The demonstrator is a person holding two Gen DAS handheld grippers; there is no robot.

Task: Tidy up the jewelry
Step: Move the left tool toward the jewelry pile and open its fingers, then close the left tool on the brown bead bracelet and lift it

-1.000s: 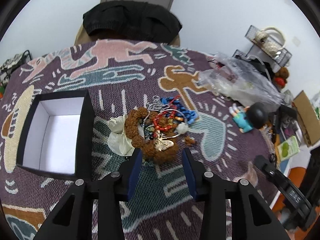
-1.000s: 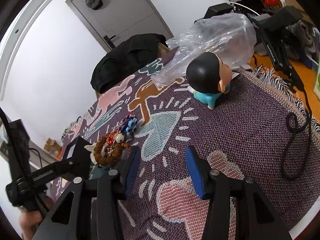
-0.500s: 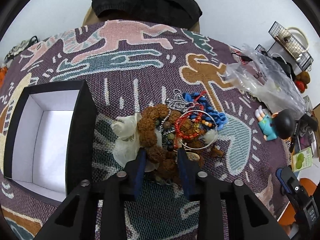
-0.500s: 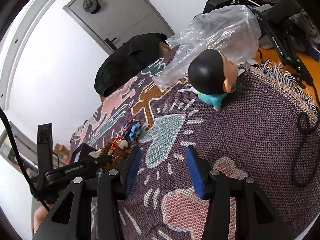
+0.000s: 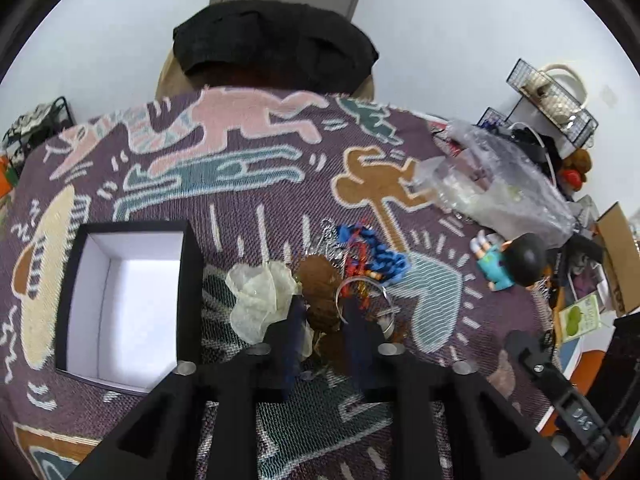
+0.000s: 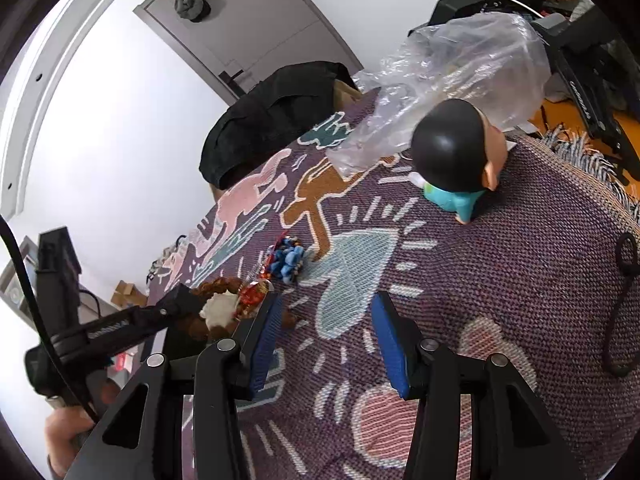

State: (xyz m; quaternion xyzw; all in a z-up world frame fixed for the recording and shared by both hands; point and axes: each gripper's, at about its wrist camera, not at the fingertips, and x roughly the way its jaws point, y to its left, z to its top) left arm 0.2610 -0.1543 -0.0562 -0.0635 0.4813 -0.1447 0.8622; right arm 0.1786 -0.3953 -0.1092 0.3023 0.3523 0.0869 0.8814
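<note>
A heap of jewelry lies on the patterned purple cloth: a brown bead bracelet [image 5: 320,296], red beads [image 5: 356,264], a blue piece [image 5: 384,258] and a thin silver bangle [image 5: 360,284]. My left gripper [image 5: 322,312] is shut on the brown bead bracelet, which fills the gap between the fingers. A cream gauze pouch [image 5: 260,300] lies just left of it. An open black box with a white inside [image 5: 128,300] stands further left. My right gripper [image 6: 324,320] is open and empty above the cloth, right of the heap [image 6: 248,292].
A crumpled clear plastic bag [image 5: 492,188] and a black-haired toy figure [image 5: 512,260] sit right of the heap. A black garment [image 5: 272,40] lies at the table's far edge. A cable loop [image 6: 620,304] lies on the cloth at the right.
My left gripper moved forward into the heap and closed its fingers around the brown bead bracelet. The right gripper stayed open and shifted slightly toward the heap.
</note>
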